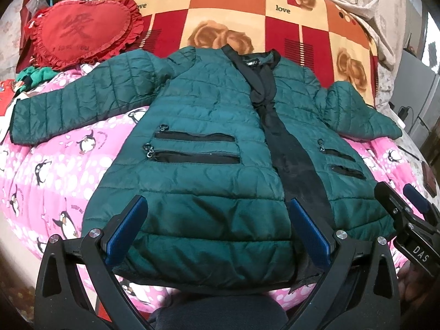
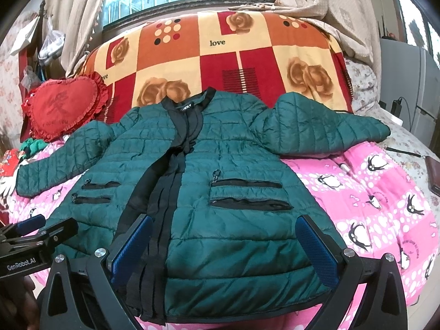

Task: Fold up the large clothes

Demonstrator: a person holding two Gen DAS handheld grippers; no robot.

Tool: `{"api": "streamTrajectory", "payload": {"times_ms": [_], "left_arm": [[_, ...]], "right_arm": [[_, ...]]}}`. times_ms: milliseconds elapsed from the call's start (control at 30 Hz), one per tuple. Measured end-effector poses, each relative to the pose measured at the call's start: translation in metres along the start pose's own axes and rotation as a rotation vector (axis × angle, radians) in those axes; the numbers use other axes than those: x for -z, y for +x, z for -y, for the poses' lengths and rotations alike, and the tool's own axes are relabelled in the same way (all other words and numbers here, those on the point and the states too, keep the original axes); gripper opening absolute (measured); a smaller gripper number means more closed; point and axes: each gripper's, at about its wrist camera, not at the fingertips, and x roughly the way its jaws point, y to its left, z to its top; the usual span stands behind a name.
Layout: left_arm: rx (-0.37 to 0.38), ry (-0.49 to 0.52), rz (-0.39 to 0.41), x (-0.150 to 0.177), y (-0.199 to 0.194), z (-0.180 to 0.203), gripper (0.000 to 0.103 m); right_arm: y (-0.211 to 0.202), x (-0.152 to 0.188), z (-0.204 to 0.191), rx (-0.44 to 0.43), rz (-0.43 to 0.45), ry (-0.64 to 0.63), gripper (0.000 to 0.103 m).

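A bed carries everything, covered near by a pink penguin-print quilt (image 2: 371, 206) and far by a red-and-orange rose blanket (image 2: 220, 63). A green quilted jacket (image 2: 233, 192) lies spread flat on the quilt. A red heart-shaped cushion (image 2: 60, 110) rests far left.

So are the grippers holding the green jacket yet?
No. The left hand-held gripper and the right hand-held gripper are both open above the green quilted jacket, near its hem, gripping nothing.
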Motion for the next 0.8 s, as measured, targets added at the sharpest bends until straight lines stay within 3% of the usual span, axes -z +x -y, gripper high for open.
{"api": "streamTrajectory", "payload": {"times_ms": [200, 400, 800], "left_arm": [[0.012, -0.002, 0.029, -0.002, -0.014, 0.004, 0.103], [-0.038, 0.04, 0.042, -0.002, -0.014, 0.011, 0.103], [-0.023, 0.005, 0.017, -0.004, -0.01, 0.002, 0.103]], "right_arm": [[-0.002, 0.0, -0.001, -0.005, -0.001, 0.003, 0.103], [-0.005, -0.001, -0.002, 0.008, 0.009, -0.007, 0.103], [-0.001, -0.002, -0.005, 0.018, 0.005, -0.025, 0.103]]}}
